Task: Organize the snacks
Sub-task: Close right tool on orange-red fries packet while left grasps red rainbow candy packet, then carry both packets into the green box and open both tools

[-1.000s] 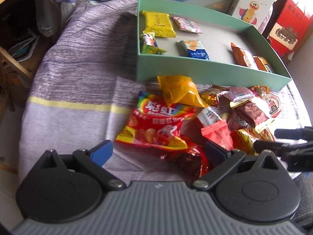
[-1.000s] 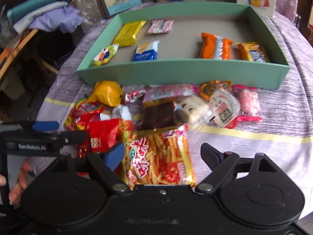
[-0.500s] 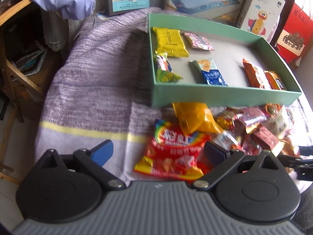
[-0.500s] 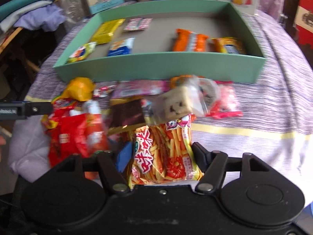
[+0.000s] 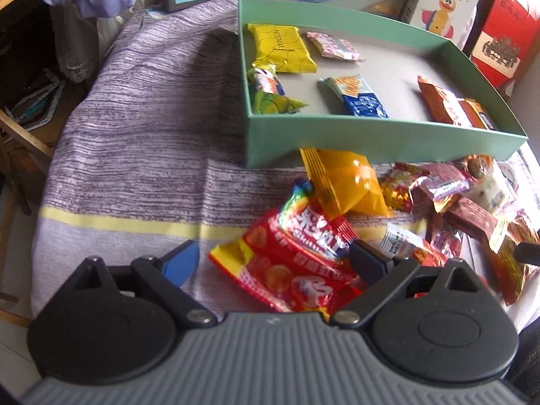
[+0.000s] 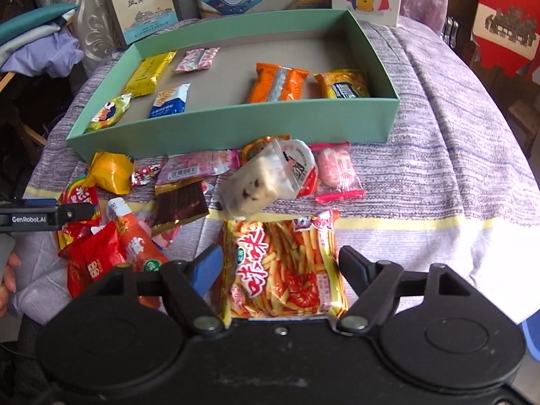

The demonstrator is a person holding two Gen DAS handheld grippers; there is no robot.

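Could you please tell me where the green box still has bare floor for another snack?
The shallow green cardboard box has bare floor along its far wall and between the blue-and-white wrapped snack and the orange foil packet. Its left end is crowded.

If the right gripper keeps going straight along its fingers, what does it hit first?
Most likely the fries-print bag, which lies right between the fingers of the right gripper, whose jaws are opening. The clear-wrapped cake lies just beyond it. How much gap is left above the bag is unclear.

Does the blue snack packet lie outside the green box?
No, the blue snack packet lies inside the green box, on its floor.
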